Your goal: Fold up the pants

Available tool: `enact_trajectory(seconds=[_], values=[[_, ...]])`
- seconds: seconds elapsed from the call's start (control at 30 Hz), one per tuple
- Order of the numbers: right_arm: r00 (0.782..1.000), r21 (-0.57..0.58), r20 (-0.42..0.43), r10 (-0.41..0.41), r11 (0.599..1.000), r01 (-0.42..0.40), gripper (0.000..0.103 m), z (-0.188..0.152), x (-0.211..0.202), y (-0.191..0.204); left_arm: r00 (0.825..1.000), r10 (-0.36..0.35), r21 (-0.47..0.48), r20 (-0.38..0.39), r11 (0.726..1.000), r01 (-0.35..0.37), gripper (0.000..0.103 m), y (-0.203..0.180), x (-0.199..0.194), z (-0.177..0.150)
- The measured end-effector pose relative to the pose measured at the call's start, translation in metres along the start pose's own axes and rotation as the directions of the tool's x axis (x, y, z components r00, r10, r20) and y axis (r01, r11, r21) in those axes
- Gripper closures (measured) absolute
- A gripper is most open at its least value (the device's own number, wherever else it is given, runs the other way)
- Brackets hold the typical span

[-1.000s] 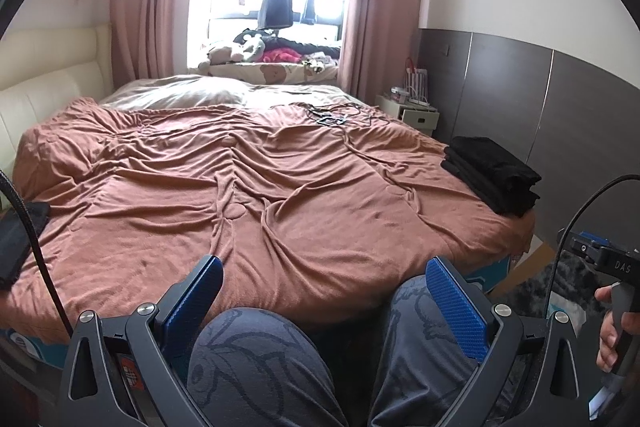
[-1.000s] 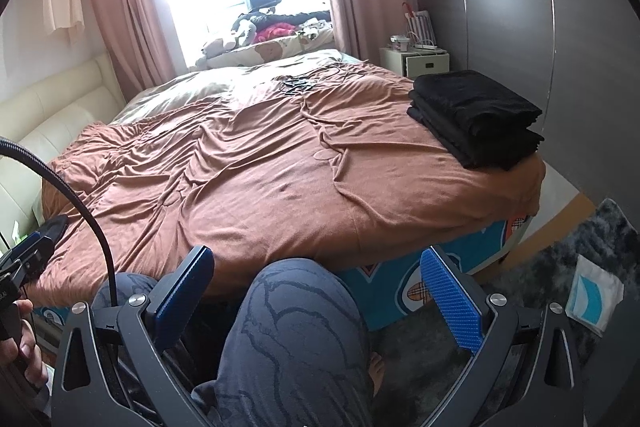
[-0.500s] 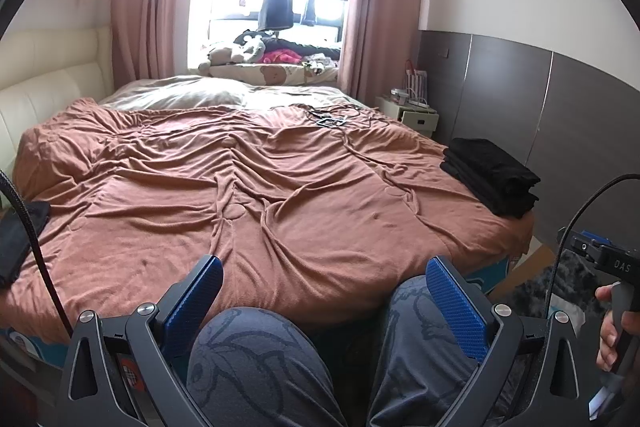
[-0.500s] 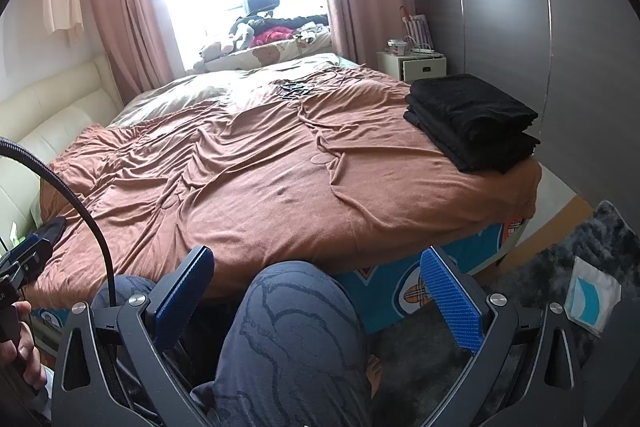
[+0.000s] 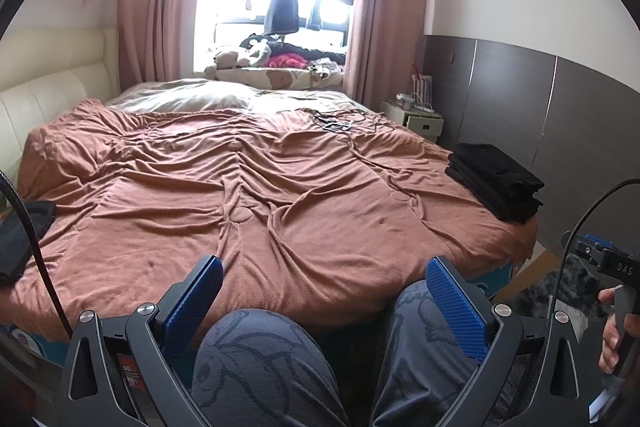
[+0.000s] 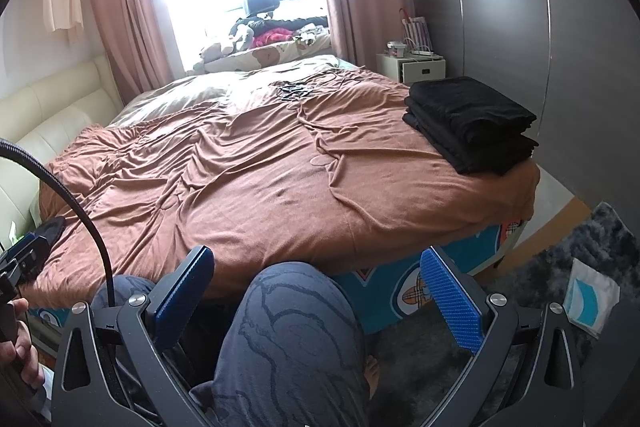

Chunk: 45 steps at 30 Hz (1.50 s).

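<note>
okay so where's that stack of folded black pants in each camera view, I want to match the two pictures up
Left wrist view: the stack of folded black pants sits at the right edge, on the bed's near right corner.
Right wrist view: the same stack is upper right, larger, on that same corner of the brown blanket.
Shared landmark: the white nightstand beyond the stack, by the grey wall panels; the right wrist view shows it too.

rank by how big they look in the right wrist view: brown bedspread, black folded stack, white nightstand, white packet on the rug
1. brown bedspread
2. black folded stack
3 and 4. white nightstand and white packet look alike; the packet is nearer, so unranked.
</note>
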State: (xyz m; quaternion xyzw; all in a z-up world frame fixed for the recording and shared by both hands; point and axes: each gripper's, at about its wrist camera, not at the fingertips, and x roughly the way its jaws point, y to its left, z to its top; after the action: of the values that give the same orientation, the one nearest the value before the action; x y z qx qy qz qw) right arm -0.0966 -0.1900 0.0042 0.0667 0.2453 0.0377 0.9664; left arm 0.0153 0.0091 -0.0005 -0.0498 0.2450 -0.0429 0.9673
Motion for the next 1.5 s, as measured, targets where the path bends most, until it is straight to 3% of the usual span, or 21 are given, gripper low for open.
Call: enact_trajectory(seconds=[0.6,1.5], values=[[1.0,-0.004,0.007,0.004,1.0,-0.004,0.0,0.0,-0.001,0.0,0.999,0.046,-0.039,0.002,0.998,-0.045,0.001,0.003,-0.003,-0.002],[1.0,-0.014,0.0,-0.004,1.0,0.004,0.0,-0.001,0.003,-0.002,0.999,0.027,-0.023,0.034,0.999,-0.026,0.001,-0.006,-0.016,-0.002]])
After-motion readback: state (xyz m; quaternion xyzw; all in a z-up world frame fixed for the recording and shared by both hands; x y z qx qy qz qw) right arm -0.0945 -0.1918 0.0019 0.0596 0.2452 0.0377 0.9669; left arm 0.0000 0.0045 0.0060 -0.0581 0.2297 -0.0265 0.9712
